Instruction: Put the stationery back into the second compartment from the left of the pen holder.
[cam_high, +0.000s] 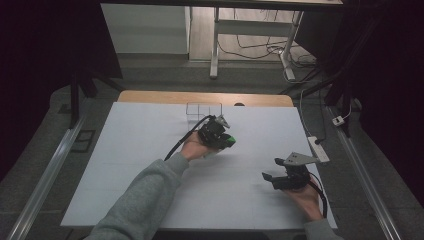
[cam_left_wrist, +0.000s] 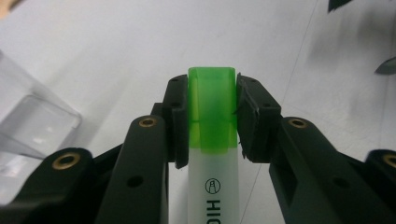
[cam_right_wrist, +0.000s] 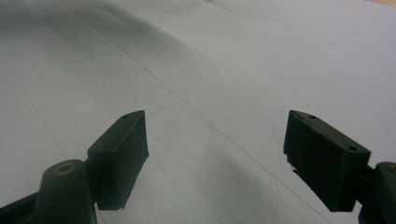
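Clamped in the left gripper (cam_left_wrist: 211, 116), a green-capped highlighter (cam_left_wrist: 211, 140) points capward (likely bound for the clear box (cam_high: 203, 110)); the right gripper (cam_right_wrist: 215, 158) waits agape, empty.

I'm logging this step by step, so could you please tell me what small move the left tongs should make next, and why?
Probably carry the highlighter over toward the clear container and line it up above the opening. The left tongs are already clamped on its green cap, and the container stands just beyond them on the white table cover. The right tongs are open, holding nothing.
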